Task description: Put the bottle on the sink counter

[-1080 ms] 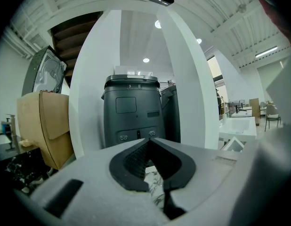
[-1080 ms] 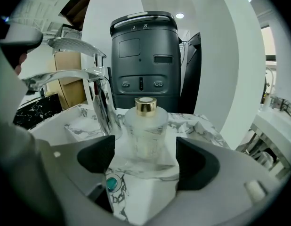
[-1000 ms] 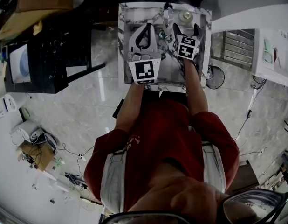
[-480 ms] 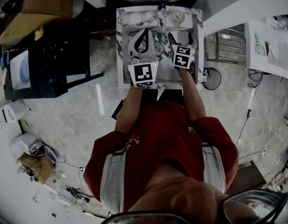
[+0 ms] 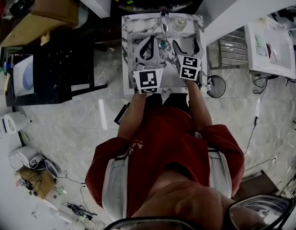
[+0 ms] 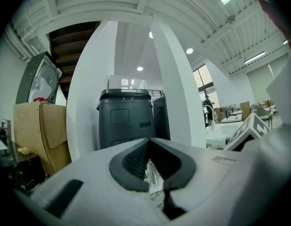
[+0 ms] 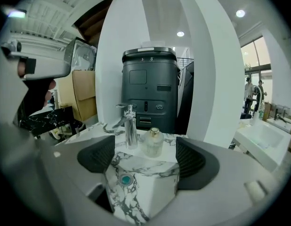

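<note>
- Marble, white with grey veins, made up the sink [image 5: 126, 56] straight below me, and both of my claws hung over its basin.
- My right gripper [image 7: 144, 160] was spread wide. Its dark ribbed pads [image 7: 96, 157] stood well apart, with nothing between them but the view down into the basin.
- Past those pads the bottle [image 7: 153, 142] stood upright on the sink counter, behind the basin. It was small and clear with a pale golden cap, and my claw was not touching it.
- It stood just beside the chrome faucet [image 7: 130, 132], to the right of it in my right gripper view.
- The teal drain [image 7: 125, 179] sat in the basin floor, nearer to me than the faucet.
- My left gripper [image 6: 152, 168] was pressed together, pad against pad, leaving only a narrow slit. Something shiny glinted through that slit, possibly the faucet, though I could not say for sure.
- In the head view that left claw lay over the basin's left half, with its marker cube [image 5: 148, 80] near the front rim.
- Beyond the sink a dark grey bin [image 6: 124, 121] stood against a white pillar [image 6: 171, 79].
</note>
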Demonstrator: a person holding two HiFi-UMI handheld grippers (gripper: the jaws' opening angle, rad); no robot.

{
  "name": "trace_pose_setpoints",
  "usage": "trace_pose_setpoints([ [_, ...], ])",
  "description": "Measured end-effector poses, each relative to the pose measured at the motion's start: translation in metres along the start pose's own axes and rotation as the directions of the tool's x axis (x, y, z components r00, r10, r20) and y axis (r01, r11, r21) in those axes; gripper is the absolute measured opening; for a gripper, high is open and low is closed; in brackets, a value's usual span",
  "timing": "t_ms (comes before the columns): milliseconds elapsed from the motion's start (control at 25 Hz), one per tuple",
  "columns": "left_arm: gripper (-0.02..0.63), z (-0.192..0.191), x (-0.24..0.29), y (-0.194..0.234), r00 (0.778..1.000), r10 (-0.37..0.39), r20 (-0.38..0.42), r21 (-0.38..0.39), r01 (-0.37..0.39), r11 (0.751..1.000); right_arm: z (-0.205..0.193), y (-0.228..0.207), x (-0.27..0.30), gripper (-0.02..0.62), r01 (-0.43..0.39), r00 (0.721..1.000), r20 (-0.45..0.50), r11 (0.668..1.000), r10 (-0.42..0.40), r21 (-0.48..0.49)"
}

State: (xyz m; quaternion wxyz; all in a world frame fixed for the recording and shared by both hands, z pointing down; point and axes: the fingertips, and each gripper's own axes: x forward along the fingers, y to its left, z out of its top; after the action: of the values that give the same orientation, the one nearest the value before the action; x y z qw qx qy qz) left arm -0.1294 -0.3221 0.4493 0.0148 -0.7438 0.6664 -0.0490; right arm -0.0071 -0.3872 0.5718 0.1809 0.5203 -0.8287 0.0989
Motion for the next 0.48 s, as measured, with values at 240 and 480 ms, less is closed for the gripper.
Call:
trace_pose_setpoints([
  [240, -0.005, 0.011, -0.008, -0.002, 0.999, -0.02, 0.025, 0.011, 0.02, 1.0, 0.044, 0.006, -0.026, 0.408, 0.003, 0.994, 0.108, 1.0, -0.001, -0.016],
  [480, -0.005, 0.02, -0.01, -0.001, 0.998, -0.035, 0.053, 0.017, 0.034, 0.999, 0.081, 0.006, -0.045, 0.408, 0.035, 0.981, 0.193, 0.999, -0.029, -0.024],
])
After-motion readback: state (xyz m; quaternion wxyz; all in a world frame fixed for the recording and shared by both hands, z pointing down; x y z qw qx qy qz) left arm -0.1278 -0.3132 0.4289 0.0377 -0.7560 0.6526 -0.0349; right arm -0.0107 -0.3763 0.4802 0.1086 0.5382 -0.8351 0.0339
